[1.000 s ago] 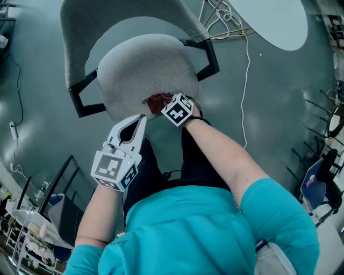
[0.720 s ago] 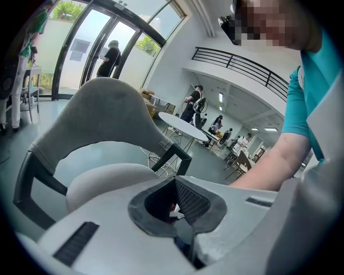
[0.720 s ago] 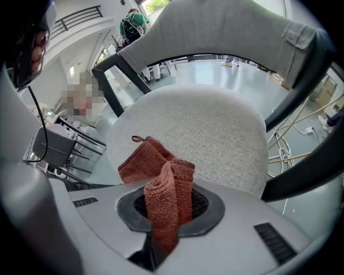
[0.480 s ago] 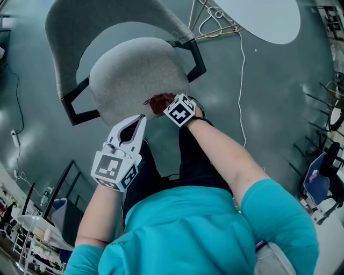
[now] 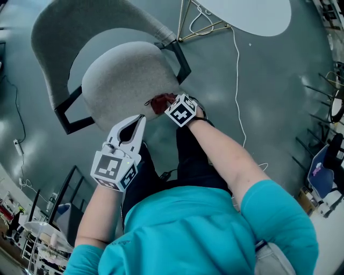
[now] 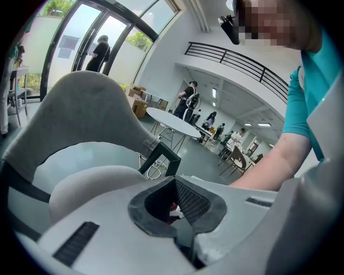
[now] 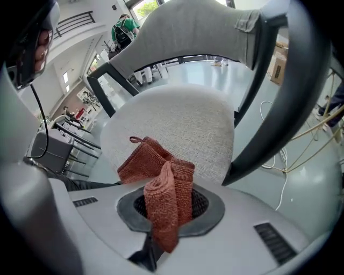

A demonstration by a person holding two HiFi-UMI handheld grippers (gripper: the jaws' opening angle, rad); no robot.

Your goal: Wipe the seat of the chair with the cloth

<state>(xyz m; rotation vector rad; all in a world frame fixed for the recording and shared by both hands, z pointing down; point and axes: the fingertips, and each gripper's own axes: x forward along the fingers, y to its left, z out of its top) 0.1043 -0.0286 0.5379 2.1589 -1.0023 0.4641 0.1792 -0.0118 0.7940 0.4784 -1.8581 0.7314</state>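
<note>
The right gripper point(image 7: 166, 209) has its jaws pinched on a rust-red knitted cloth point(image 7: 161, 185). One fold stands up between the pads, and the rest drapes forward onto the front of the chair seat point(image 7: 183, 123). The left gripper point(image 5: 140, 120) holds nothing. Its jaws are closed tip to tip just off the seat's front edge, to the left of the cloth, and no view shows whether they touch the upholstery.

The seat is a rounded pad of pale grey, coarse-woven fabric, and it is bare beyond the cloth all the way to the curved grey backrest point(image 5: 80, 24). A black angular frame point(image 5: 178, 58) flanks the seat on both sides. Its right bar runs close past the right gripper. The cloth sits at the seat's front right edge, with its hanging loop lying flat on the fabric.

The floor point(image 5: 269, 86) around the chair is smooth, glossy grey-green and lies open to the chair's right, crossed only by a thin white cable point(image 5: 237, 80). A round white table point(image 5: 252, 12) on thin brass-coloured legs point(image 5: 196, 29) stands behind the chair. The left gripper view shows tall windows, a railed upper gallery and people far off.

Compared with a second ago, the chair and table sit further left in the head view. Both grippers and the cloth keep their places against the seat's front edge.
</note>
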